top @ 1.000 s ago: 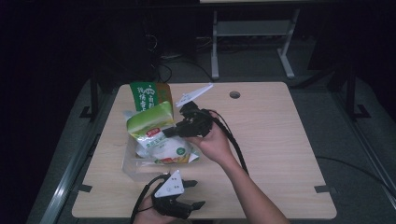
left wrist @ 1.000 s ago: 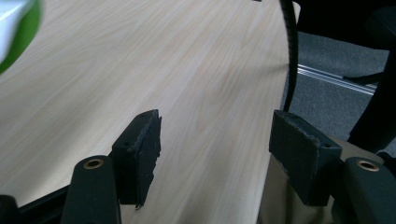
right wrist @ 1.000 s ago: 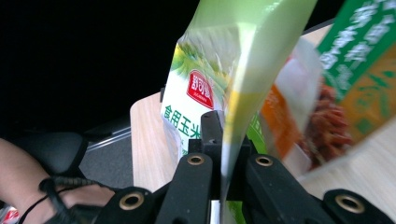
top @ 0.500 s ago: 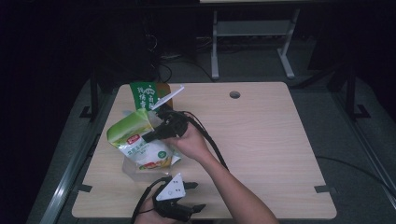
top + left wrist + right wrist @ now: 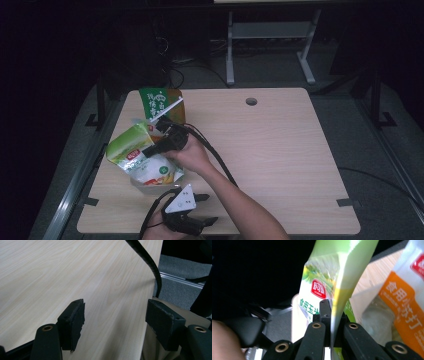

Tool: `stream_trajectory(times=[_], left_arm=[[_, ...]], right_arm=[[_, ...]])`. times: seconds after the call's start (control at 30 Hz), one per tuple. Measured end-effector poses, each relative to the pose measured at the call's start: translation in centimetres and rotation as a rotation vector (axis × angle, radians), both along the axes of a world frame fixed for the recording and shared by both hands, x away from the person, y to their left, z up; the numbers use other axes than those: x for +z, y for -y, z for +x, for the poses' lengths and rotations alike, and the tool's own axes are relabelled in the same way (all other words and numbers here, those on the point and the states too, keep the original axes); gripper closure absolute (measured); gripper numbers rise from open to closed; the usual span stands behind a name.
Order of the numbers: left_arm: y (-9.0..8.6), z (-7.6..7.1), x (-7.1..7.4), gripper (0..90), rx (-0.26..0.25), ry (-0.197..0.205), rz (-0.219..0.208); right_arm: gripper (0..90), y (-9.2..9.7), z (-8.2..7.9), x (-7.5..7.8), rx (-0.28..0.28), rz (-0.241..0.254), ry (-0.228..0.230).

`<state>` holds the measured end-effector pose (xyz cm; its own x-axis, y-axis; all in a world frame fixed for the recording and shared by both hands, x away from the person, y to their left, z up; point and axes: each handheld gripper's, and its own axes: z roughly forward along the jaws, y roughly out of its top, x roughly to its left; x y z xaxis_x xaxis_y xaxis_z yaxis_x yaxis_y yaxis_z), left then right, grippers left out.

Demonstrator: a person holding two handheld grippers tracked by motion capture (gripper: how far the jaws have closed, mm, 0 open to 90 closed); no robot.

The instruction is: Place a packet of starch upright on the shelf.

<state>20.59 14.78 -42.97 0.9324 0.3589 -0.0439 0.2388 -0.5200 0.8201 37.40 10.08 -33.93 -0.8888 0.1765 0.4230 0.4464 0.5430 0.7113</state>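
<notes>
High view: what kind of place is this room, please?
Probably a lab or recording workspace: a plain wooden desk with a cable hole, a metal stand behind it, and cables on grey carpet.

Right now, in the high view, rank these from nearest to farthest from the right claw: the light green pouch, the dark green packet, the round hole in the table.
1. Light green pouch: clamped in the right claw.
2. Dark green packet: just behind, toward the table's far left.
3. Round hole: far edge, off to the right.
</notes>
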Motion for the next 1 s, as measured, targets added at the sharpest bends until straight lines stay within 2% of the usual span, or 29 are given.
stream_trajectory(times=[0.1, 0.13, 0.2, 0.3, 0.4, 0.47, 0.5, 0.57, 0.9, 1.0], left_arm=[[-0.2, 0.1, 0.0, 31.3, 0.013, 0.002, -0.008], [-0.3, 0.2, 0.0, 31.3, 0.017, -0.002, -0.006], [-0.4, 0.2, 0.0, 31.3, 0.023, -0.015, -0.008], [-0.3, 0.2, 0.0, 31.3, 0.023, -0.01, -0.013], [-0.2, 0.0, 0.0, 31.3, 0.019, -0.007, -0.008], [-0.2, -0.1, 0.0, 31.3, 0.02, -0.008, -0.009], [-0.1, -0.1, 0.0, 31.4, 0.022, -0.014, -0.013], [-0.1, -0.1, 0.0, 31.5, 0.022, -0.014, -0.013], [-0.1, -0.1, -0.1, 31.7, 0.016, -0.014, -0.005], [0.0, -0.2, -0.1, 31.7, 0.014, -0.012, -0.004]], right_arm=[[88.7, 0.1, -0.4, -1.2, 0.012, -0.049, 0.04], [88.5, 0.2, -0.5, -1.5, 0.013, -0.046, 0.045], [87.9, 0.4, -0.6, -1.5, 0.006, -0.039, 0.035], [81.6, 0.8, -0.6, -1.3, 0.011, -0.04, 0.064], [77.9, 1.1, -0.9, -1.0, 0.01, -0.067, 0.078], [80.0, 1.4, -0.9, -0.8, 0.02, -0.089, 0.092], [85.7, 1.4, -0.9, -0.8, 0.023, -0.101, 0.094], [87.6, 1.5, -0.9, -1.0, 0.032, -0.101, 0.094], [89.4, 2.6, -0.9, -1.5, 0.038, -0.135, 0.096], [89.4, 3.0, -0.9, -1.7, 0.032, -0.131, 0.088]])
